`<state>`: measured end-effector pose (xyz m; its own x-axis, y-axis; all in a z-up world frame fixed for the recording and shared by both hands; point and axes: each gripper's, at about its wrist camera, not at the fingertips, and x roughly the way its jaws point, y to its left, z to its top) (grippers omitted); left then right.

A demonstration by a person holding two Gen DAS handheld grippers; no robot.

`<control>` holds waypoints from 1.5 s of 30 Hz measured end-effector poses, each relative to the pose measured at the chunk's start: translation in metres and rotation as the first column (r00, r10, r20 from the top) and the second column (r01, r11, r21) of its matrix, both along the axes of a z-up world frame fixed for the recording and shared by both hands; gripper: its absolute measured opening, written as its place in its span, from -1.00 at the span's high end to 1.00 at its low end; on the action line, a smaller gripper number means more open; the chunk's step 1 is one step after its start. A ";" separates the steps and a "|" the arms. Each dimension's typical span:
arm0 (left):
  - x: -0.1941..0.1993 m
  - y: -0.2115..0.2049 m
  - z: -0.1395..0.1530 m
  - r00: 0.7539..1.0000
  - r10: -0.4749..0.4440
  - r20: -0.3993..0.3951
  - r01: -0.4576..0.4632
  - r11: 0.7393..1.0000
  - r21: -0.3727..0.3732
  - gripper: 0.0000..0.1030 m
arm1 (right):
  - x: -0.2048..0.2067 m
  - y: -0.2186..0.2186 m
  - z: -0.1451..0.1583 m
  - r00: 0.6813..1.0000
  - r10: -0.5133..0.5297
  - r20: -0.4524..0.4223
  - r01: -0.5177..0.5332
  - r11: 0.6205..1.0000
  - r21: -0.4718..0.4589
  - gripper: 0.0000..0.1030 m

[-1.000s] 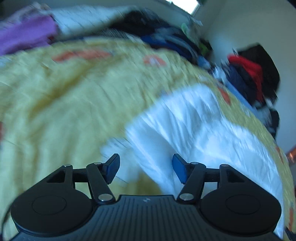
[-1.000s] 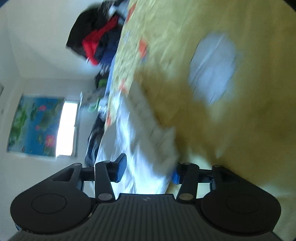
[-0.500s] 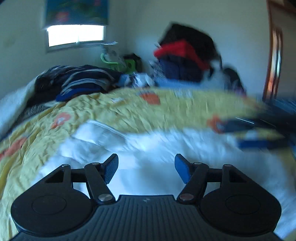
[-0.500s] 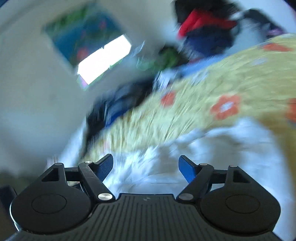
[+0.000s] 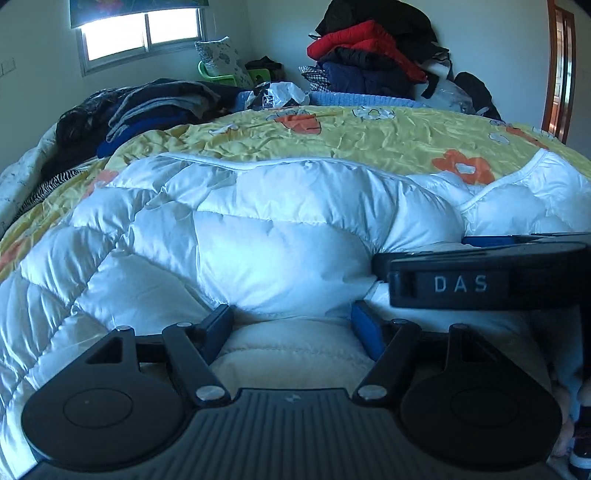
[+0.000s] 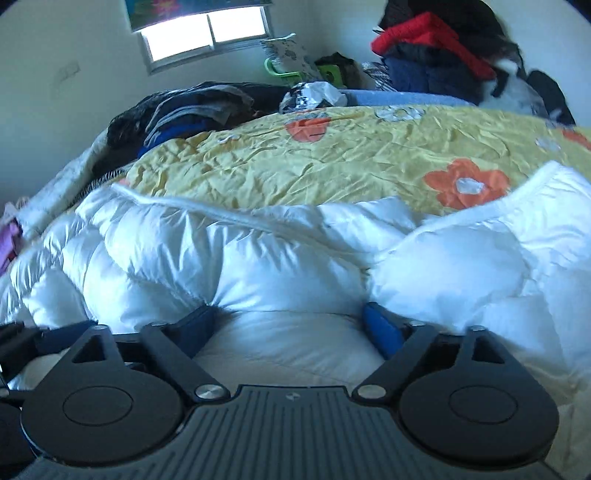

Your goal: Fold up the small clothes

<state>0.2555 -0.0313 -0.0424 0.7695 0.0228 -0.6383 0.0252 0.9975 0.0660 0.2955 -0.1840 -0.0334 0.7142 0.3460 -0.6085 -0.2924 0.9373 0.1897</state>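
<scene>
A white quilted padded garment lies bunched on the yellow flowered bedspread. My left gripper sits low at its near edge. Its jaws are opening, with a cream inner fold of the garment lying between the blue pads. My right gripper is beside it to the right. Its jaws are opening wide, with white padding bulging between the blue pads. No pad visibly presses the cloth. The black housing of my right gripper shows at the right of the left wrist view.
Dark clothes are heaped at the bed's back left. Red, navy and black jackets are piled at the back right. A window, a green chair and a plastic bag stand behind. A wooden door frame is at the right.
Both views have rolled from tilted to level and come down to the garment's near edge. The right jaws have spread much wider, the left slightly. The right gripper has stopped beside the left.
</scene>
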 end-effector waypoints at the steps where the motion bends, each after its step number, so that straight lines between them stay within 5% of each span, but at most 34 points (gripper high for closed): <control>1: -0.001 0.000 -0.001 1.000 0.001 0.005 -0.001 1.000 0.000 -0.38 | 0.001 0.001 0.000 1.000 0.004 0.003 -0.004 1.000 -0.003 -0.81; 7: -0.006 0.002 -0.001 0.998 -0.009 0.069 0.009 1.000 -0.012 -0.39 | 0.002 -0.002 0.002 1.000 0.017 0.000 -0.017 1.000 0.026 -0.85; 10: -0.032 0.023 0.017 0.992 0.002 0.127 0.011 0.995 -0.098 -0.40 | -0.003 -0.013 0.018 1.000 -0.010 -0.023 0.012 0.996 0.085 -0.72; 14: -0.091 0.078 0.043 0.953 0.170 0.252 -0.107 0.963 -0.248 -0.67 | -0.032 -0.032 0.060 0.996 -0.051 0.071 0.031 0.964 0.265 -0.70; 17: -0.124 0.125 0.053 0.889 0.363 0.280 -0.251 0.896 -0.366 -0.71 | -0.041 -0.035 0.078 0.999 0.019 0.048 -0.038 0.897 0.441 -0.64; 19: -0.129 0.151 0.052 0.837 0.494 0.235 -0.383 0.836 -0.393 -0.71 | -0.026 -0.032 0.072 0.994 0.098 -0.052 -0.049 0.807 0.589 -0.39; 21: -0.122 0.175 0.044 0.813 0.566 0.136 -0.468 0.774 -0.426 -0.72 | -0.005 -0.027 0.058 0.980 0.123 -0.158 0.012 0.750 0.661 0.40; 25: -0.099 0.216 0.031 0.829 0.553 -0.083 -0.489 0.647 -0.585 -0.72 | 0.020 -0.016 0.029 0.928 0.156 -0.339 0.116 0.742 0.660 0.73; 30: -0.058 0.259 0.013 0.896 0.369 -0.245 -0.410 0.483 -0.773 -0.75 | 0.010 -0.008 0.026 0.891 0.230 -0.392 0.066 0.789 0.611 0.74; 32: -0.042 0.259 -0.001 0.901 0.300 -0.313 -0.421 0.436 -0.795 -0.75 | 0.007 -0.009 0.025 0.891 0.216 -0.400 0.058 0.819 0.571 0.76; 34: -0.024 0.258 -0.007 0.911 0.232 -0.340 -0.409 0.431 -0.804 -0.75 | 0.011 -0.017 0.019 0.883 0.196 -0.427 0.075 0.839 0.539 0.98; 37: -0.005 0.258 -0.015 0.902 0.224 -0.370 -0.432 0.420 -0.798 -0.71 | 0.018 -0.023 -0.001 0.860 0.205 -0.468 0.101 0.830 0.549 0.93; 38: -0.001 0.256 -0.013 0.895 0.236 -0.378 -0.445 0.432 -0.784 -0.35 | 0.017 -0.025 -0.005 0.857 0.207 -0.471 0.106 0.825 0.555 0.93; 41: 0.009 0.238 -0.005 0.901 0.201 -0.384 -0.427 0.556 -0.712 0.44 | 0.015 -0.024 -0.012 0.860 0.208 -0.465 0.104 0.823 0.559 0.96; 43: 0.009 0.230 0.005 0.914 0.169 -0.369 -0.391 0.610 -0.690 0.59 | 0.014 -0.022 -0.018 0.865 0.210 -0.456 0.094 0.824 0.559 0.97; 45: 0.005 0.225 0.019 0.918 0.179 -0.355 -0.385 0.620 -0.683 0.63 | 0.016 -0.022 -0.023 0.863 0.219 -0.455 0.094 0.816 0.571 0.98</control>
